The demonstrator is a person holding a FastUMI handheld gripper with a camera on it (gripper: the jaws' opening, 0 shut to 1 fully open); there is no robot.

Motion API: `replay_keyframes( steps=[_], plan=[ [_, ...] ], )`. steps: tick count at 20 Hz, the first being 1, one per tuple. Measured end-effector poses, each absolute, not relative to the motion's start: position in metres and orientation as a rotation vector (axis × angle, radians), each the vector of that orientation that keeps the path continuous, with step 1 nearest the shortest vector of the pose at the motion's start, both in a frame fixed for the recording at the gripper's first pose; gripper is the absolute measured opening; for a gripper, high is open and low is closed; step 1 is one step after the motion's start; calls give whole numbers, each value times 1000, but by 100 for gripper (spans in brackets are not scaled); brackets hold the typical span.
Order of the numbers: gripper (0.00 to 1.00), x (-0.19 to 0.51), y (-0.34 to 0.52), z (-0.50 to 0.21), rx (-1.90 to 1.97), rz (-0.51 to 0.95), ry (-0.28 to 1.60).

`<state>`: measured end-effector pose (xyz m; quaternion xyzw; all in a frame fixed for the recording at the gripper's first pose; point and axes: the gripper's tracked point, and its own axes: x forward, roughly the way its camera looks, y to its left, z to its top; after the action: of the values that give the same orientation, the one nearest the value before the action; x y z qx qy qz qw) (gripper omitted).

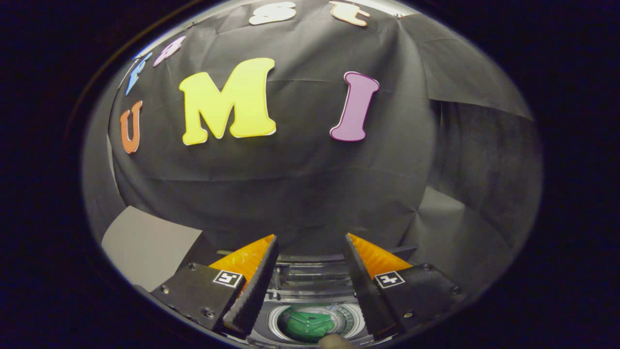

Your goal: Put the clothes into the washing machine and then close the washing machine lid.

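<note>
Fingers of the gripper (310,252) stand spread apart with nothing between them; the gripper is released. Below and between the fingers sits the washing machine (310,291), seen from above, its round drum opening facing straight up. Green clothes (310,324) lie inside the drum, folded or bunched; their long axis cannot be judged at this size. A pale rounded shape at the drum's near rim may be a fingertip; this cannot be confirmed.

Judgement: loading appears done, and the step in hand is closing the lid. The grey ribbed panel (310,277) beyond the drum, just ahead of the fingertips, is probably the raised lid, its long axis running across the gap between the fingers. To do this well, bring the fingers over its top edge and swing it down toward the drum, checking that no cloth overhangs the rim.
</note>
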<state>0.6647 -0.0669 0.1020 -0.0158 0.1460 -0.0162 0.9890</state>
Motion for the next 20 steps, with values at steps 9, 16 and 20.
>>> replay_keyframes(
  steps=[9,16,20],
  plan=[
    [85,726,-77,68,-13,-25,368],
    [85,740,-87,35,-25,-14,389],
    [91,736,-91,30,-7,-4,366]
  ],
)
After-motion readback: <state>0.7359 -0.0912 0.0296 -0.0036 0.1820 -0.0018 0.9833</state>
